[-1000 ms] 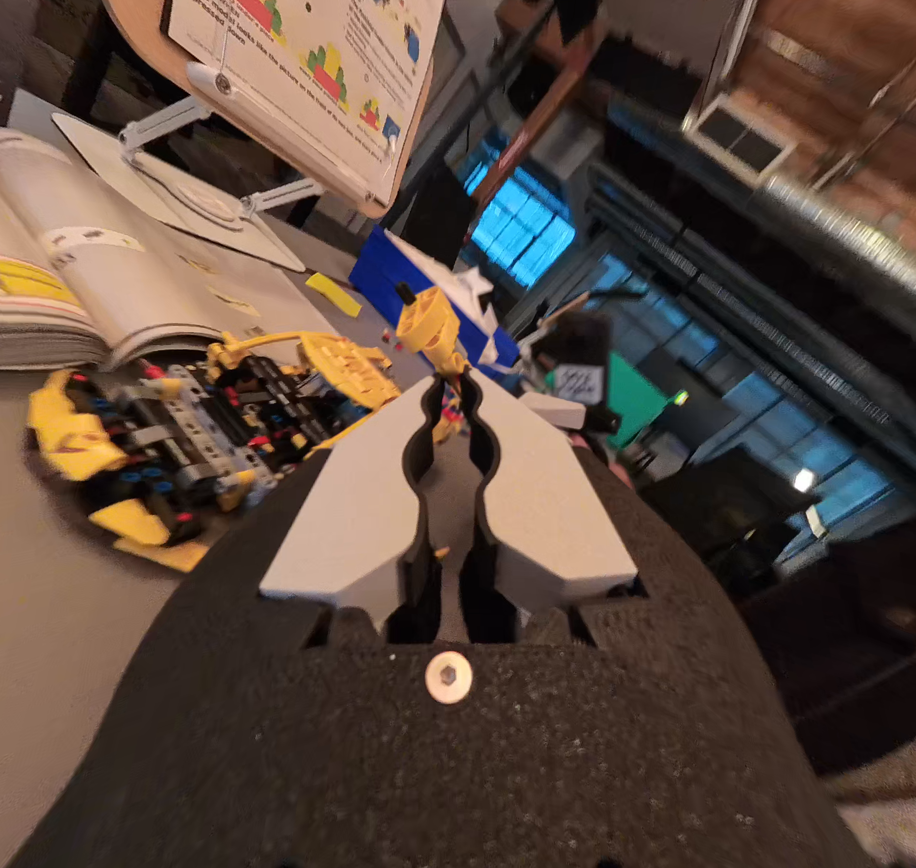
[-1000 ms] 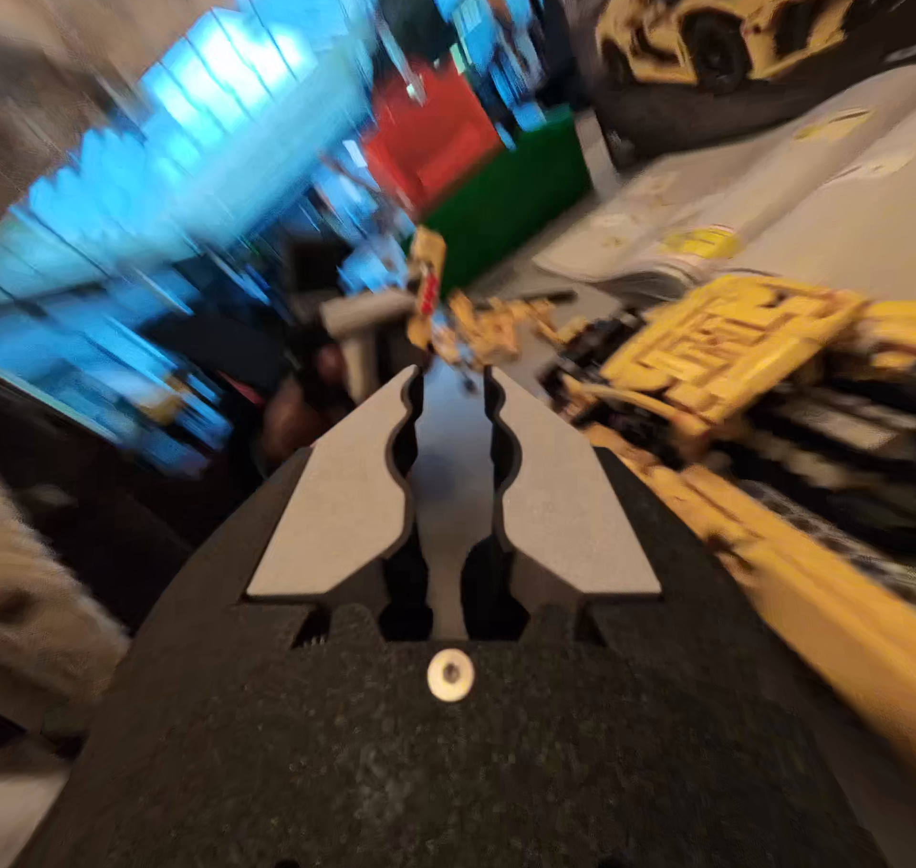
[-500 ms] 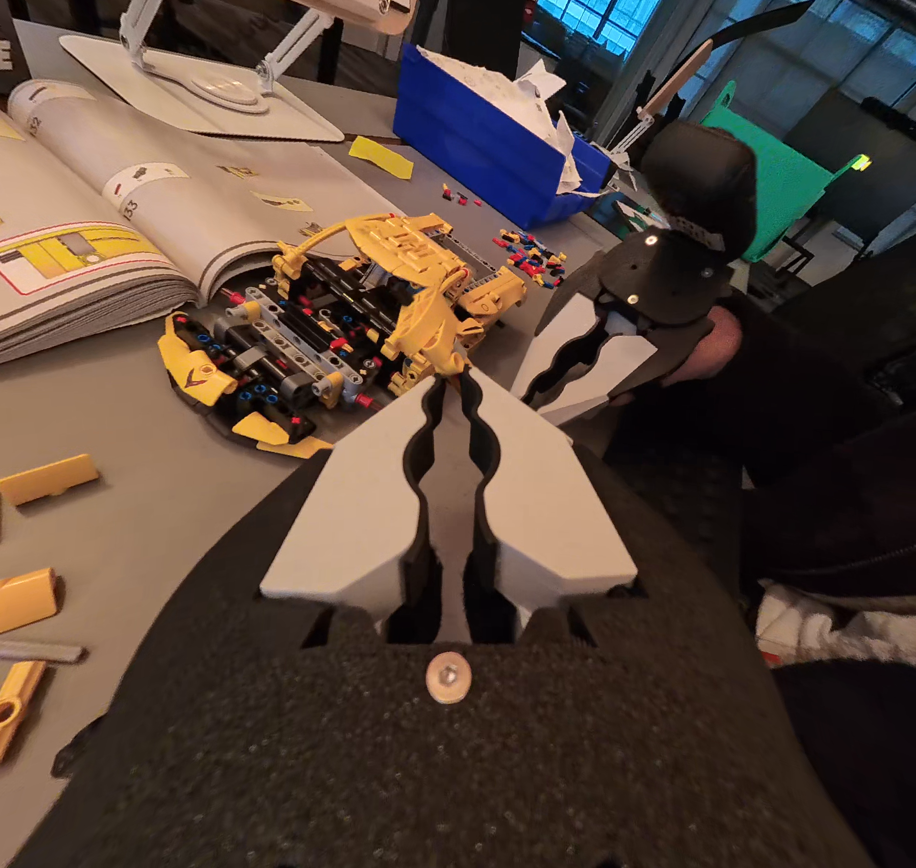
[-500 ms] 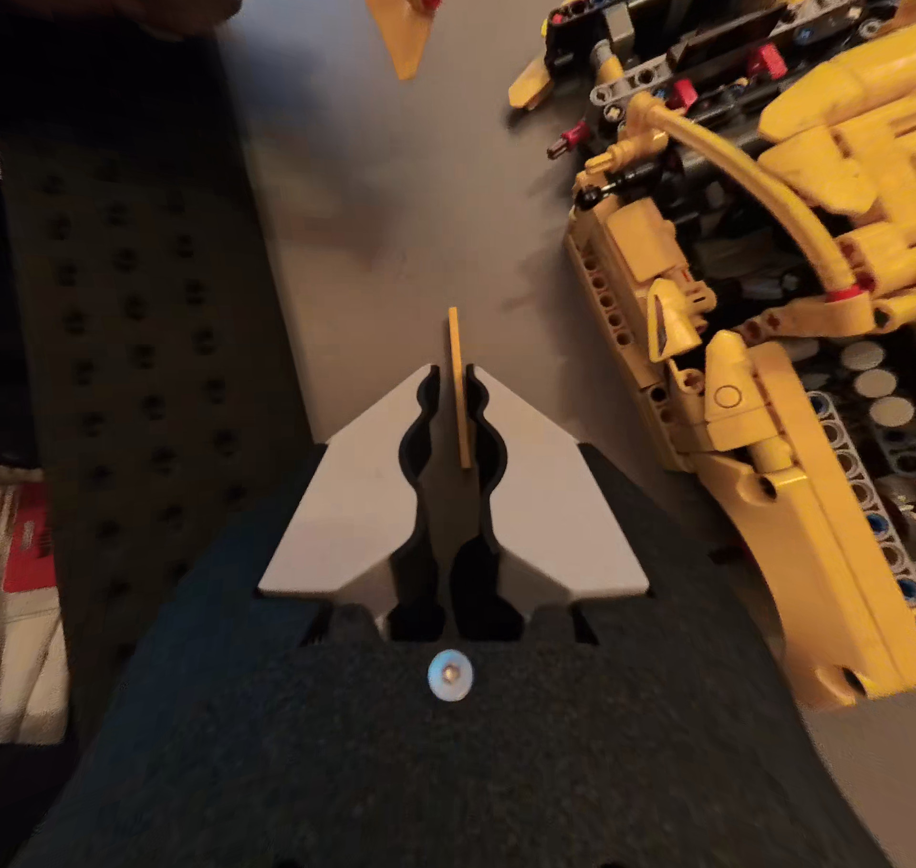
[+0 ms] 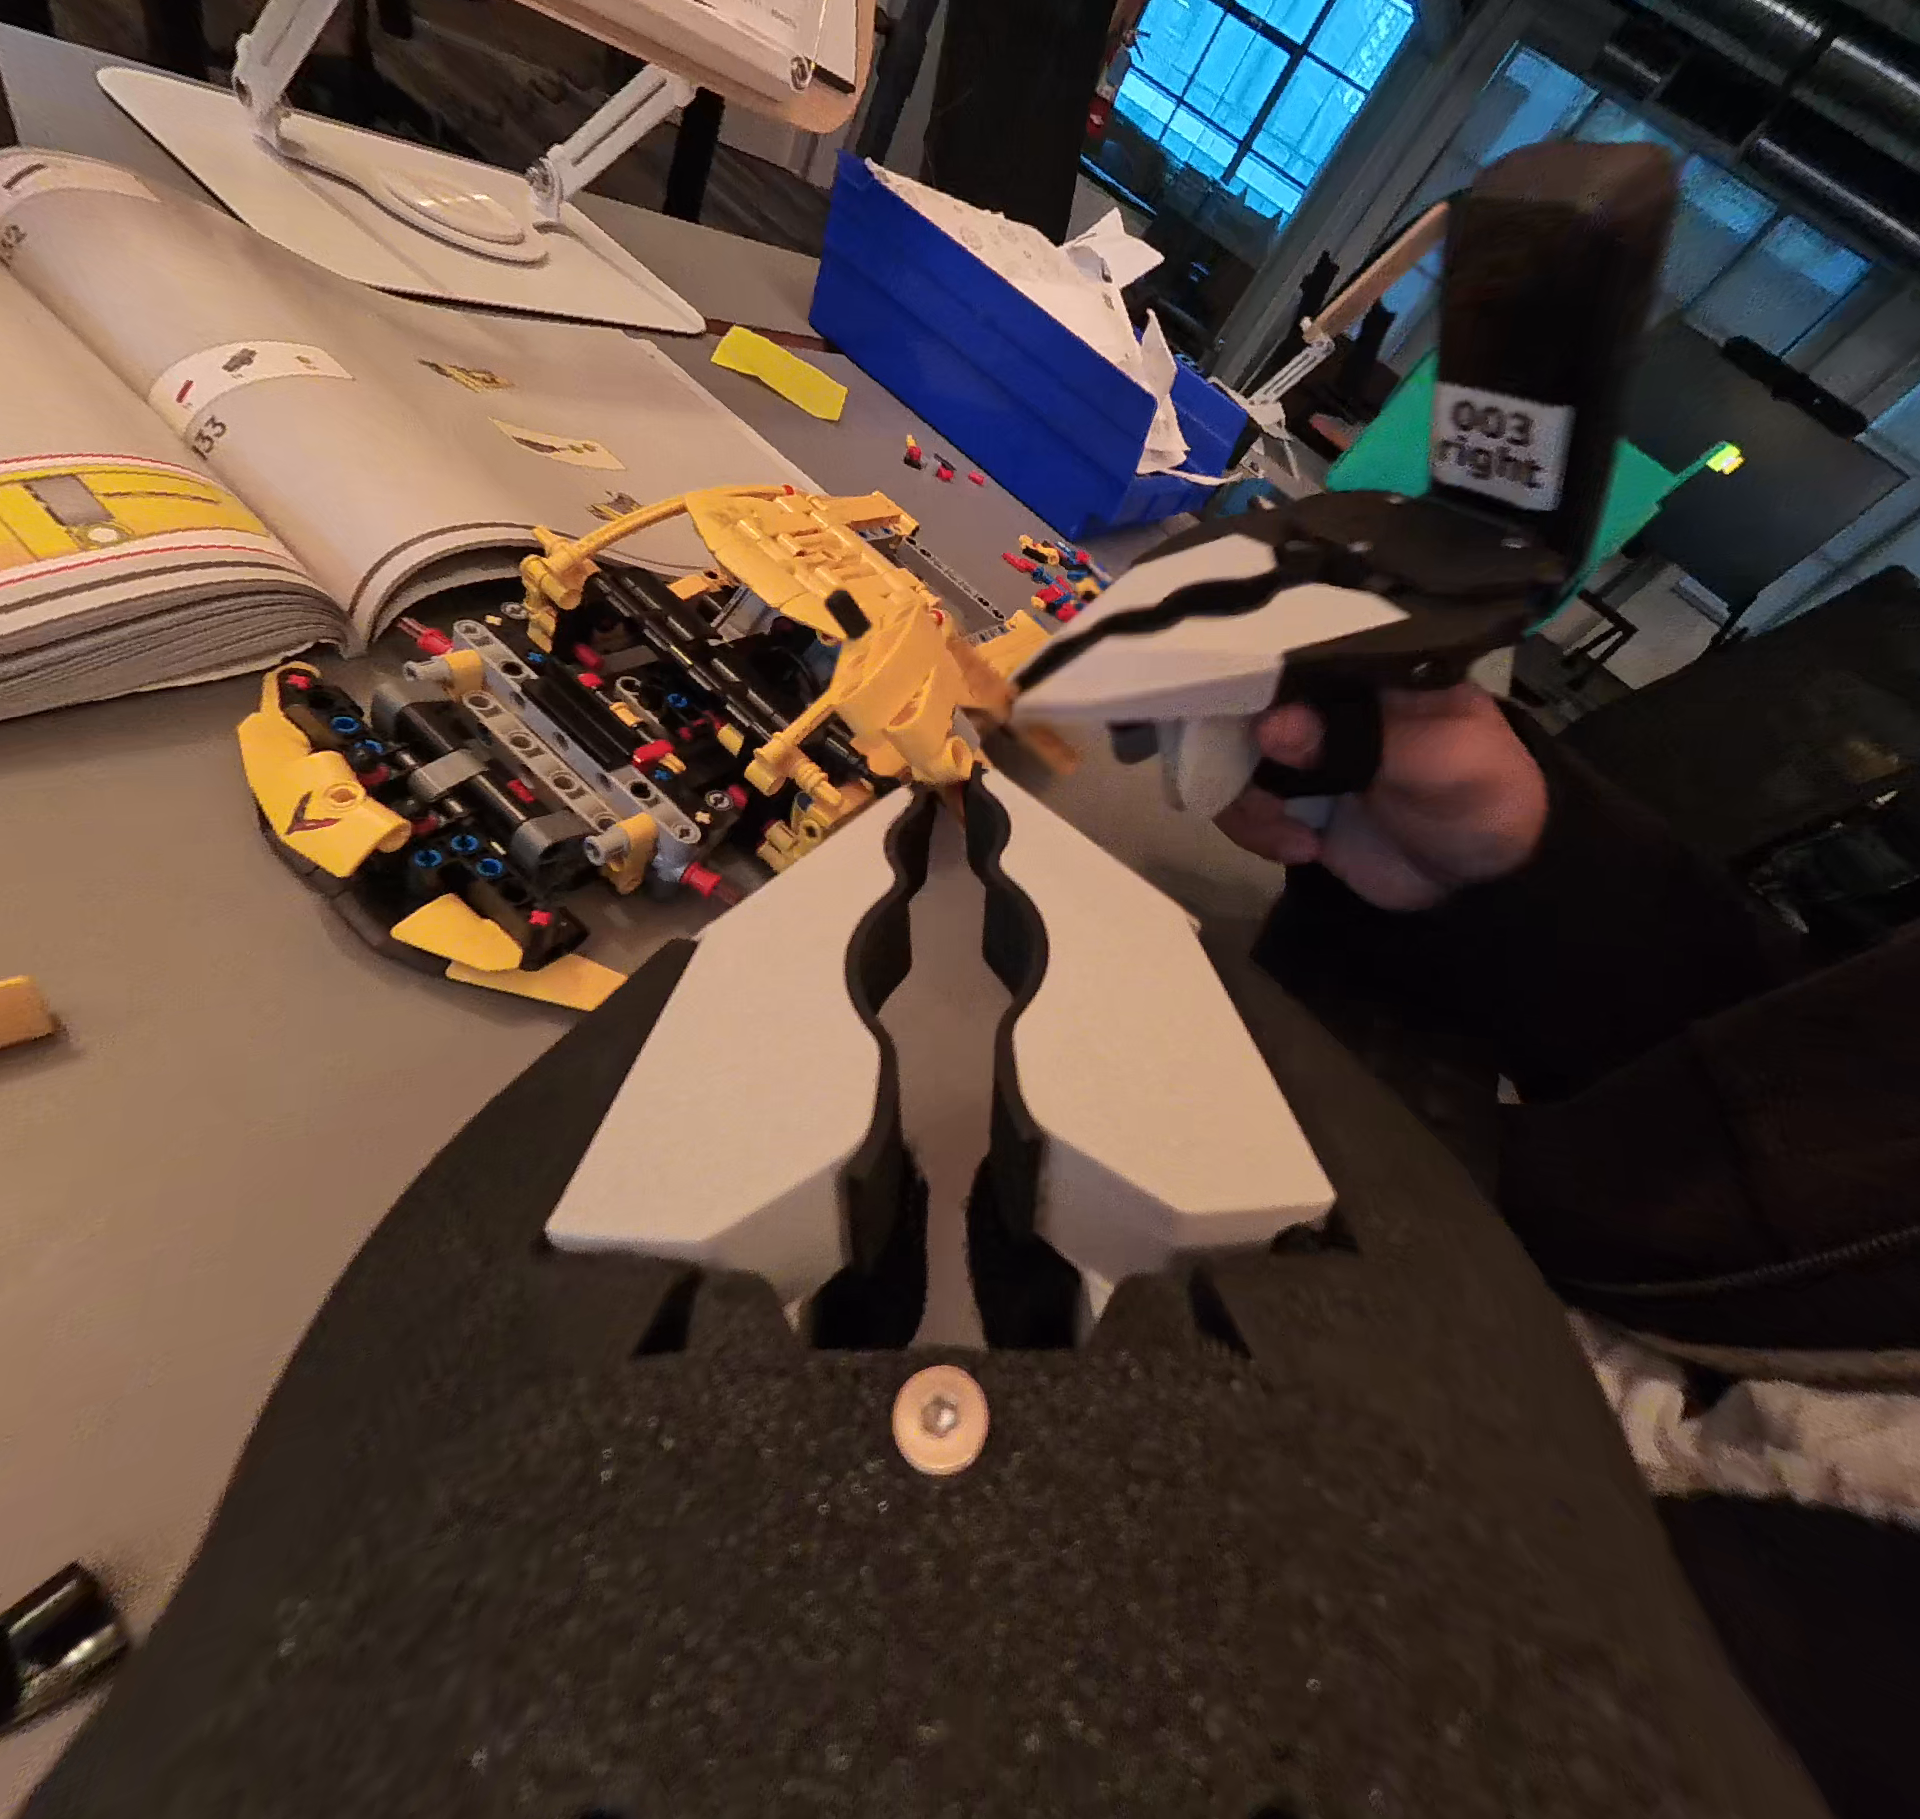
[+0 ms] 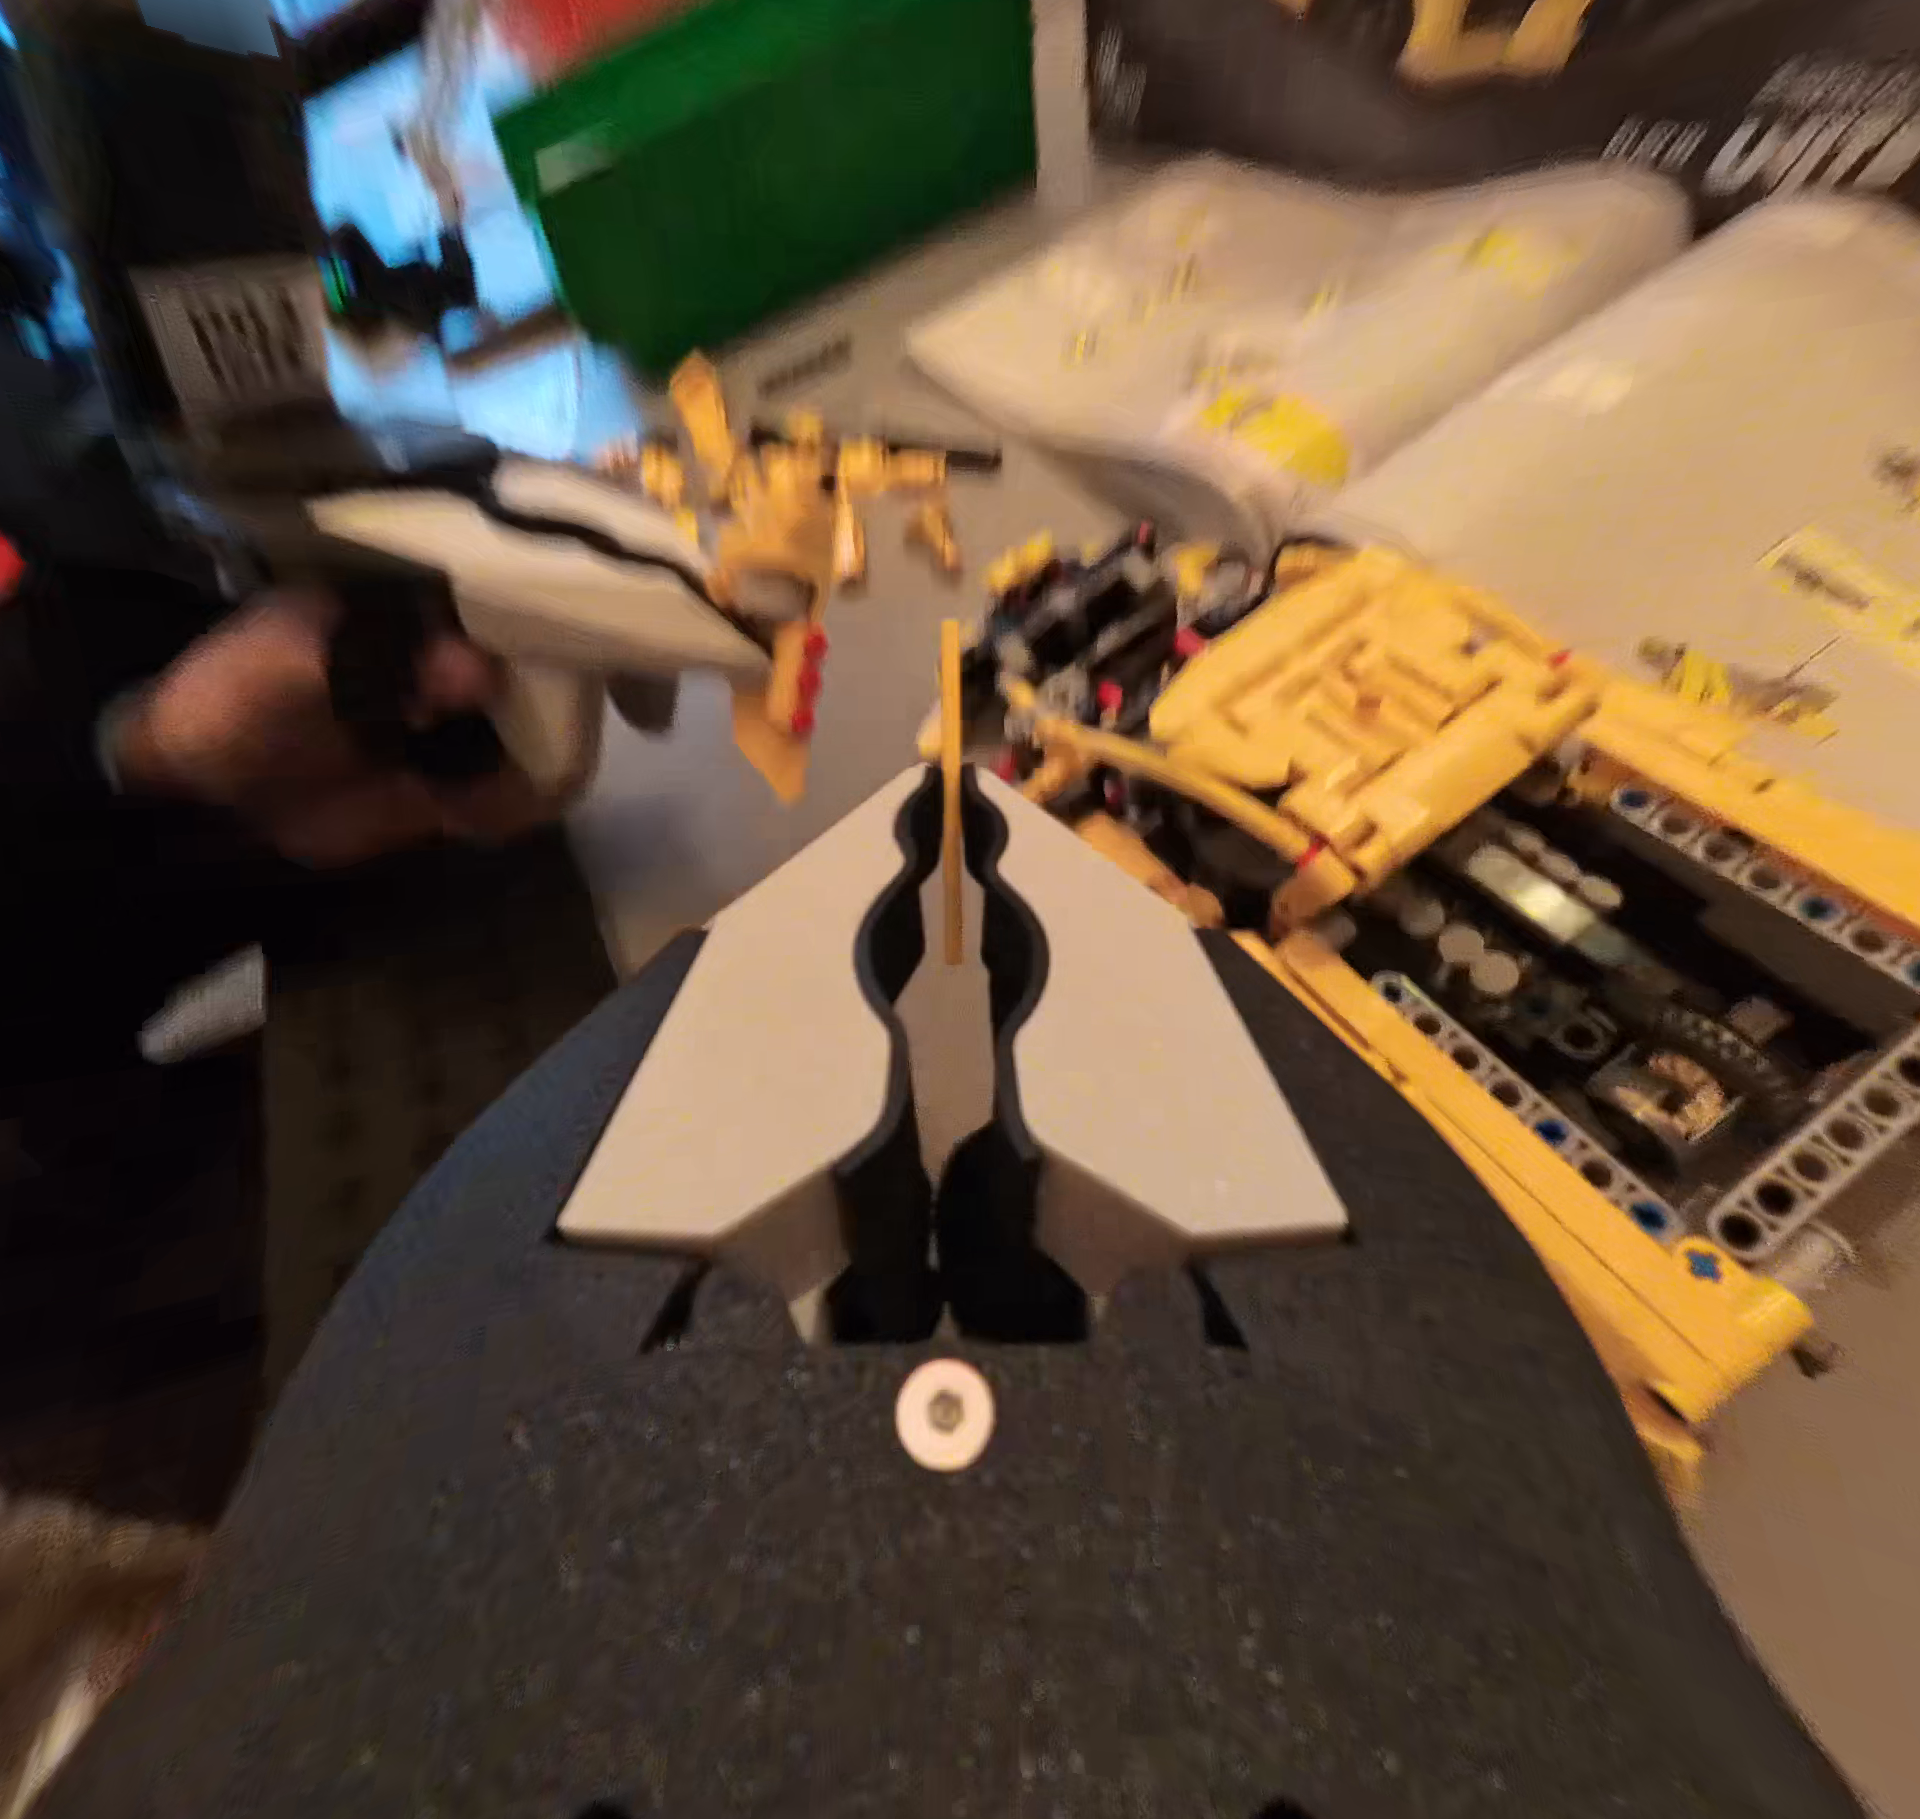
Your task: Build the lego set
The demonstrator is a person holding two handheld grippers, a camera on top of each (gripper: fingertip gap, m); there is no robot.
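In the left wrist view, the left gripper [image 5: 943,801] filled the lower half of the frame, jaws pinched nearly together on a small yellow sub-assembly [image 5: 906,701] just above centre. Right beside it, coming in from the right edge, the right gripper [image 5: 1023,694] had its tips almost touching that same yellow piece, with a hand [image 5: 1413,803] wrapped round its grip.

Just behind, in the middle left, sat the half-built lego car [image 5: 582,730] on the grey table [image 5: 208,1094], black and grey frame with yellow panels. An open instruction book [image 5: 312,439] lay at the left, touching the car's far side. Loose small bits [image 5: 1049,574] were scattered right of centre, then a blue bin [image 5: 987,367] with crumpled paper, and a white stand [image 5: 416,211] at the upper left.

The right wrist view was pretty blurry, but the right gripper [image 6: 948,793] was squeezed onto a thin flat yellow plate [image 6: 950,730] standing edge-on between its tips. The car [image 6: 1455,834] lay to the right of it, and the left gripper [image 6: 764,631] came in from the left with its yellow piece [image 6: 779,689].
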